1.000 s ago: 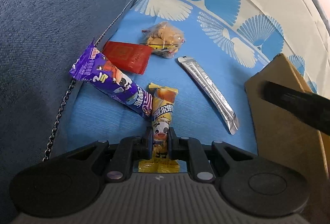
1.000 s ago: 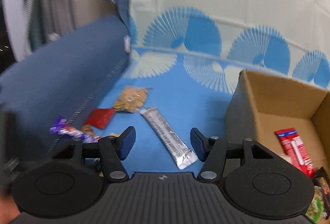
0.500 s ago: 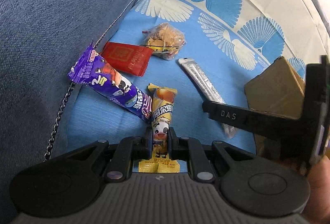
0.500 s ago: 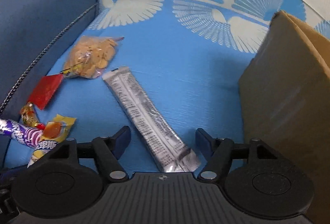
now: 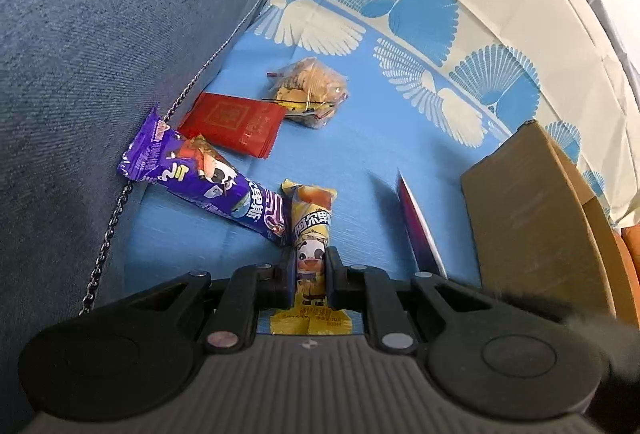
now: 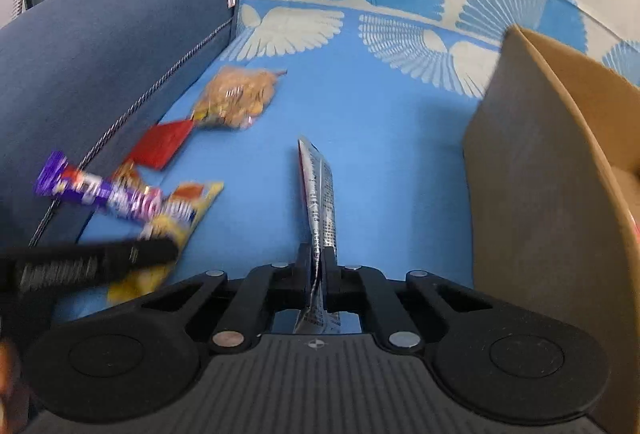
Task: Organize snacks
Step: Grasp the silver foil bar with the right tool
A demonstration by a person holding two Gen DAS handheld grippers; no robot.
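Left hand-held gripper (image 5: pixel 307 276) clamps yellow snack bar (image 5: pixel 310 234) low on the blue cloth. Right hand-held gripper (image 6: pixel 317 276), jaws just closing, pinches silver stick pack (image 6: pixel 319 194) by its near end, left of cardboard box (image 6: pixel 540 194). Risk: thin foil slipping out mid-lift.

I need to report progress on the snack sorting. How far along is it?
Midway. In hand: left gripper shut on the yellow bar, right gripper shut on the silver stick. Left on the cloth: purple bar, red packet, cracker bag. The cardboard box interior is hidden.
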